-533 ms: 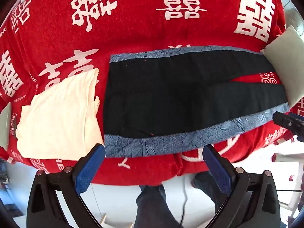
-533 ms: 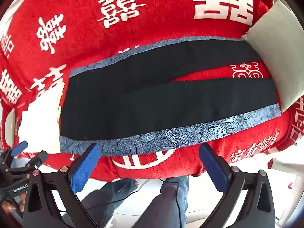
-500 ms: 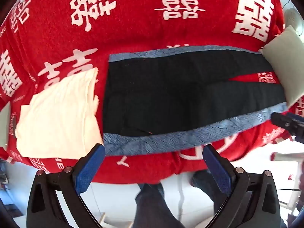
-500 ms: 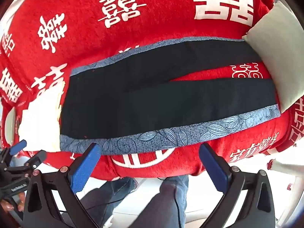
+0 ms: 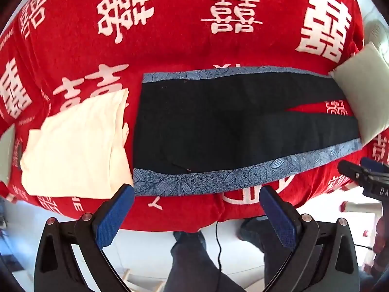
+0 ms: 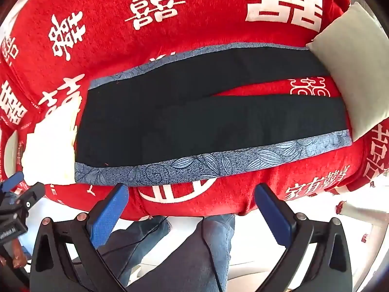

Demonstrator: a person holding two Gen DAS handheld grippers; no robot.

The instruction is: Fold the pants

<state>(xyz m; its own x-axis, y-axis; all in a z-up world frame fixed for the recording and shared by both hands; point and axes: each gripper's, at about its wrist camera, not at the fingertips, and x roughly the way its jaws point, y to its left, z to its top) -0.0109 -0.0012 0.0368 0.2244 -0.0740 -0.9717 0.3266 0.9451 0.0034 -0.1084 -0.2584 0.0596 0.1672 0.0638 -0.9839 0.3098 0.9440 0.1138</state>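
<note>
Black pants (image 5: 218, 126) with blue leaf-patterned side stripes lie flat on the red blanket, waist to the left, legs to the right with a narrow gap between them; they also show in the right wrist view (image 6: 206, 119). My left gripper (image 5: 197, 204) is open and empty, just off the near edge below the waist end. My right gripper (image 6: 192, 202) is open and empty, below the near stripe at mid-leg. The right gripper shows at the right edge of the left wrist view (image 5: 364, 175).
A red blanket (image 5: 182, 39) with white characters covers the surface. A folded cream garment (image 5: 73, 146) lies left of the pants. A pale pillow (image 5: 364, 97) sits at the leg ends. The person's legs (image 6: 194, 255) and the floor are below the near edge.
Both views have crept slightly closer to the near edge of the blanket. The pants have not moved and both grippers stay open.
</note>
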